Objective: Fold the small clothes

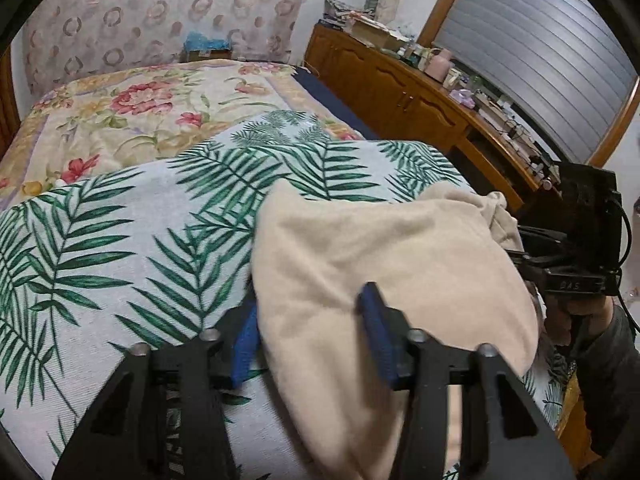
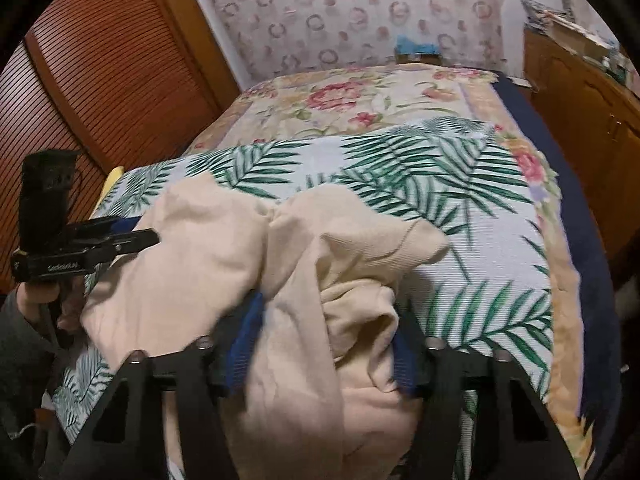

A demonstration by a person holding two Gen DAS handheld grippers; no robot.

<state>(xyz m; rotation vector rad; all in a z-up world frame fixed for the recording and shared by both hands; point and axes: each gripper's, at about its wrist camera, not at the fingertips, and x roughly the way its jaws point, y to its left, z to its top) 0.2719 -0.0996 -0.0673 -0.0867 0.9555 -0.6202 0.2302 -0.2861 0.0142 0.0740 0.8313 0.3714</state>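
A cream garment (image 1: 380, 248) (image 2: 224, 248) lies rumpled on a palm-leaf cloth (image 1: 120, 240) (image 2: 460, 200) spread over the bed. My left gripper (image 1: 310, 336) straddles the garment's left part. One blue pad (image 1: 246, 344) sits at the fabric's edge and the other rests on top, with the jaws apart and the cloth loose between them. From the right wrist view the left gripper (image 2: 132, 232) meets the garment's left edge. My right gripper (image 2: 324, 356) stands over the bunched right end, with folds filling the gap between its parted pads. In the left wrist view the right gripper (image 1: 516, 246) reaches in from the right.
A floral bedspread (image 1: 140, 108) (image 2: 360, 96) covers the far half of the bed. A wooden dresser (image 1: 400, 92) crowded with small items runs along the right, under a shuttered window (image 1: 540, 60). Slatted wooden doors (image 2: 100, 80) stand to the left. A person's hands (image 1: 576, 316) (image 2: 44, 300) hold the grippers.
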